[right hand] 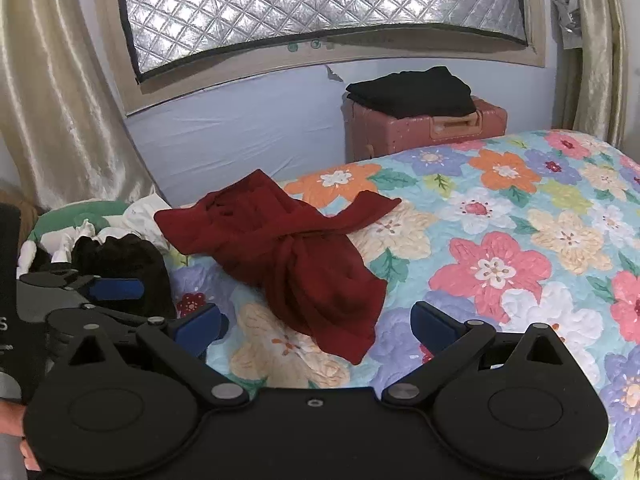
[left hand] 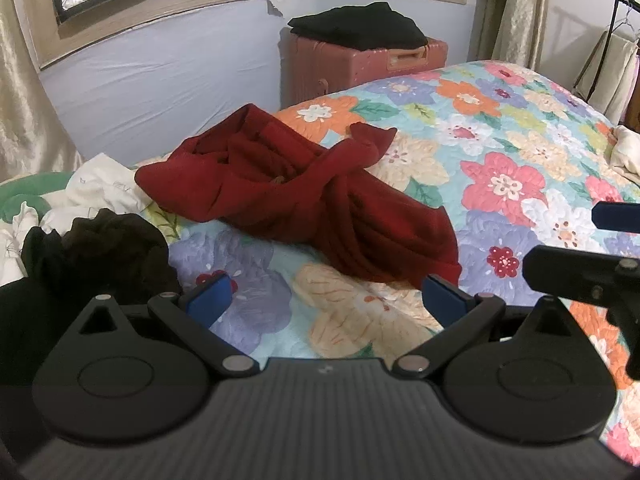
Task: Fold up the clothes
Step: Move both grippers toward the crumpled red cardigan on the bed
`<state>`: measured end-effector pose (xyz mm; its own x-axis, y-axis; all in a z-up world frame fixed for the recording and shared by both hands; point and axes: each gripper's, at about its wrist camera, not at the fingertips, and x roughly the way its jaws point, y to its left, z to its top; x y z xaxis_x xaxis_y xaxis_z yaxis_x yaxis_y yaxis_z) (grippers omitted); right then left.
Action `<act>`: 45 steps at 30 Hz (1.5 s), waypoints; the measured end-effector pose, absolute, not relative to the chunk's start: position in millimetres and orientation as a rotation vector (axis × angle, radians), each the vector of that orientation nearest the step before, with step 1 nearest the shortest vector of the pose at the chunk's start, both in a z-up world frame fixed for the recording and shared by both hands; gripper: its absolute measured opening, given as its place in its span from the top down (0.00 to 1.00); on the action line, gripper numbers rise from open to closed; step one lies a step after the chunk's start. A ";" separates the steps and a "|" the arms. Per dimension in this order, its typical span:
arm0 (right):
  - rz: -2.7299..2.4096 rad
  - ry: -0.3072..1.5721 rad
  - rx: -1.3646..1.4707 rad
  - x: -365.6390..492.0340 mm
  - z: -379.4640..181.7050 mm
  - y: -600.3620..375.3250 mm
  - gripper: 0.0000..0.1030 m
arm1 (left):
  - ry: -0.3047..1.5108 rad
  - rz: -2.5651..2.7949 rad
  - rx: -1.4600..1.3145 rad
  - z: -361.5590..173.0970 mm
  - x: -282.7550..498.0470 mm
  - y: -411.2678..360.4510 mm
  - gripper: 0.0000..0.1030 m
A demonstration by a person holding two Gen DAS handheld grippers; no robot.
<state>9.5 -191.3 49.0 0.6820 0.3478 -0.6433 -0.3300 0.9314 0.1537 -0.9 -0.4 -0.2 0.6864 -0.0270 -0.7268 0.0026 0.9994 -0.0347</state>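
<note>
Left wrist view: early in the job, judging by a crumpled dark red knit garment [left hand: 296, 196] lying unfolded and twisted on a floral quilted bedspread [left hand: 500, 152], with a loose heap of black and white clothes [left hand: 80, 232] waiting at the near left. Done so far, seemingly only a folded black stack [left hand: 356, 26] set on a pink hard-shell suitcase [left hand: 360, 64] at the far side, against the pale wall. Left to do: spreading, flattening and folding the red piece, then the heap. Bunched in deep ridges, one sleeve-like end flung to the far right, the body knotted around itself mid-length, nearest hem just beyond the fingertips. Left gripper [left hand: 328, 300] hovering with blue pads wide apart, holding nothing. Right gripper [right hand: 316, 324] likewise spread and empty, poised over the near end of the red cloth, not touching it.
</note>
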 end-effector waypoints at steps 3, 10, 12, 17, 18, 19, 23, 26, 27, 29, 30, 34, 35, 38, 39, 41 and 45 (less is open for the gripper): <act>0.370 0.744 0.014 5.5 45.7 -192.7 0.00 | 0.800 -0.010 -0.031 -1.1 -5.4 -2.6 0.00; 0.316 0.738 -0.003 -7.1 51.3 -193.6 0.00 | 0.774 0.011 -0.015 -3.9 -13.0 -8.2 0.00; 0.320 0.719 0.007 -11.8 54.6 -195.2 0.00 | 0.785 0.000 0.012 -6.5 -12.7 -12.8 0.00; 0.312 0.736 0.033 -9.1 43.6 -197.6 0.00 | 0.814 -0.018 0.006 -10.6 -10.4 -16.8 0.00; 0.311 0.730 0.035 -11.0 41.7 -199.5 0.00 | 0.825 -0.030 -0.005 -12.6 -9.8 -16.2 0.00; 0.314 0.733 0.034 -8.3 41.6 -198.6 0.00 | 0.827 -0.033 -0.006 -13.2 -9.8 -16.6 0.00; 0.311 0.713 0.035 -13.2 39.2 -204.5 0.00 | 0.822 -0.029 0.013 -12.5 -10.9 -18.4 0.00; 0.296 0.710 0.045 -13.5 37.0 -209.9 0.00 | 0.815 -0.051 -0.042 -9.2 -11.0 -11.5 0.00; 0.292 0.711 0.044 -12.6 36.4 -209.9 0.00 | 0.814 -0.056 -0.064 -8.5 -11.2 -9.2 0.00; 0.285 0.712 0.039 -12.7 33.9 -210.5 0.00 | 0.813 -0.062 -0.106 -7.0 -10.4 -4.5 0.00; 0.280 0.717 0.033 -12.1 32.6 -210.6 0.00 | 0.814 -0.061 -0.120 -6.5 -9.1 -2.4 0.00; 0.271 0.702 -0.003 -14.6 30.2 -209.4 0.00 | 0.821 -0.048 -0.128 -9.1 -6.9 -1.3 0.00; 0.277 0.700 -0.012 -12.6 31.2 -207.9 0.00 | 0.821 -0.042 -0.121 -9.9 -6.4 -2.1 0.00; 0.292 0.692 -0.028 -9.6 32.2 -205.8 0.00 | 0.818 -0.018 -0.096 -11.8 -3.3 -4.9 0.00; 0.300 0.693 -0.017 -8.7 30.7 -206.1 0.00 | 0.812 -0.015 -0.092 -11.8 -3.0 -4.9 0.00; 0.302 0.704 -0.009 -4.0 27.2 -207.4 0.00 | 0.797 -0.010 -0.081 -11.8 -2.9 -5.9 0.00; 0.272 0.725 -0.014 0.1 15.0 -210.3 0.01 | 0.795 0.007 -0.045 -14.1 -2.2 -11.2 0.00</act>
<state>0.1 -210.3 15.0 0.7149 0.2409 -0.6564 -0.2506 0.9647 0.0811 -2.2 -11.2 -14.1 0.7005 -0.0109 -0.7136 -0.0234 0.9990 -0.0381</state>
